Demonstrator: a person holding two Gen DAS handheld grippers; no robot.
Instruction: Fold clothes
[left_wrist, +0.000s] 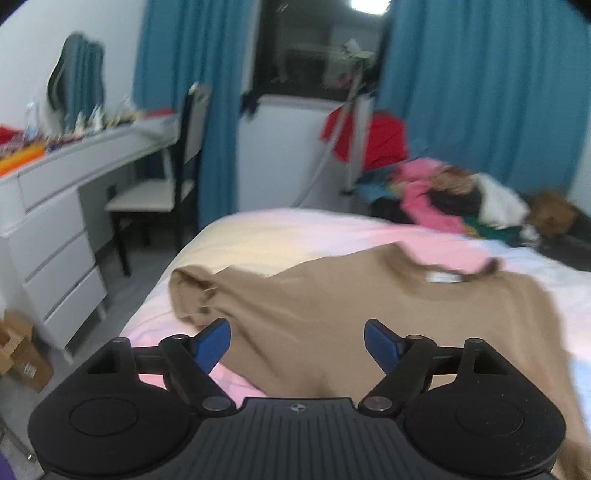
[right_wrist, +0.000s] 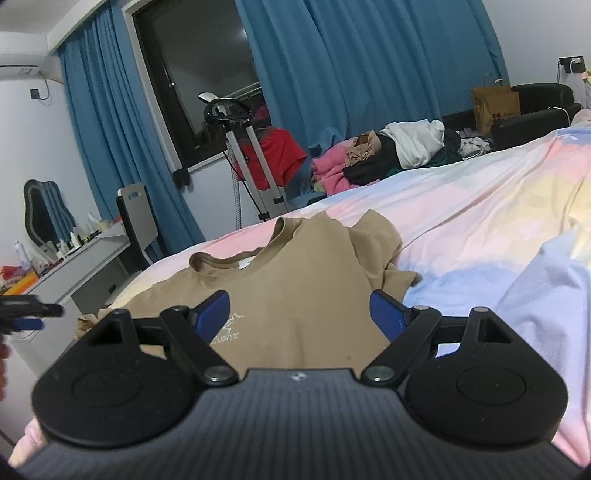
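Note:
A tan T-shirt (left_wrist: 369, 310) lies face up and spread on the pastel bedsheet (left_wrist: 288, 229), collar away from me. It also shows in the right wrist view (right_wrist: 295, 280), with a small white logo on the chest. My left gripper (left_wrist: 297, 338) is open and empty, hovering over the shirt's lower left part. My right gripper (right_wrist: 299, 312) is open and empty above the shirt's chest. The left gripper's tip (right_wrist: 29, 314) shows at the far left of the right wrist view.
A pile of mixed clothes (right_wrist: 391, 155) lies beyond the bed's far side. A white dresser (left_wrist: 48, 229) and a chair (left_wrist: 162, 181) stand left of the bed. A garment steamer stand (right_wrist: 240, 155) with a red garment is by the blue curtains (right_wrist: 351, 66).

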